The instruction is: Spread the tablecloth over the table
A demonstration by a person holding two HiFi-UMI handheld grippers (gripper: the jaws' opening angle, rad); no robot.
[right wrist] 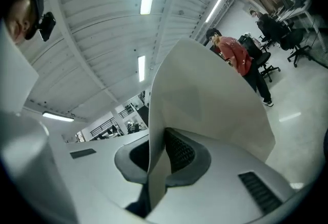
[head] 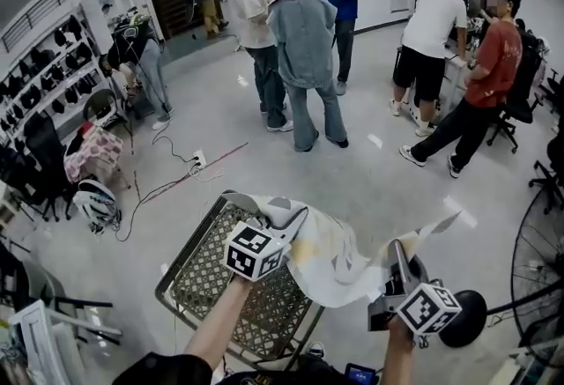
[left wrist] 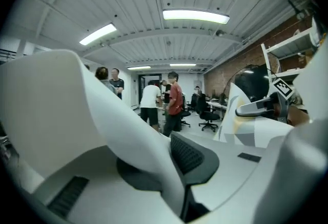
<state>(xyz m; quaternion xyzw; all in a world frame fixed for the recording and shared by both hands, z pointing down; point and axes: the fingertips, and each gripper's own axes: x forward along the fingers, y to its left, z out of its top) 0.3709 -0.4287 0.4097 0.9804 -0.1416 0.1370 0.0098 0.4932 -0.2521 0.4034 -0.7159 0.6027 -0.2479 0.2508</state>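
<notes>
Tablecloth [head: 339, 260] is hanging in the air between the two grippers, above a woven basket [head: 189, 262] standing on the grey floor [head: 220, 123].

- Look: thin, off-white sheet, rumpling and sagging in the middle. Faint yellow and grey patches are showing, possibly a print; head view too soft to say.
- Lie: long axis is running left to right across the head view, from left gripper [head: 284, 229] down to right gripper [head: 398, 258]. One loose corner is poking out up and to the right.
- Left jaws are clamping a cloth edge, which is curling up over one jaw.
- Right jaws are pinching a folded edge, which is standing up as a tall flap.
</notes>
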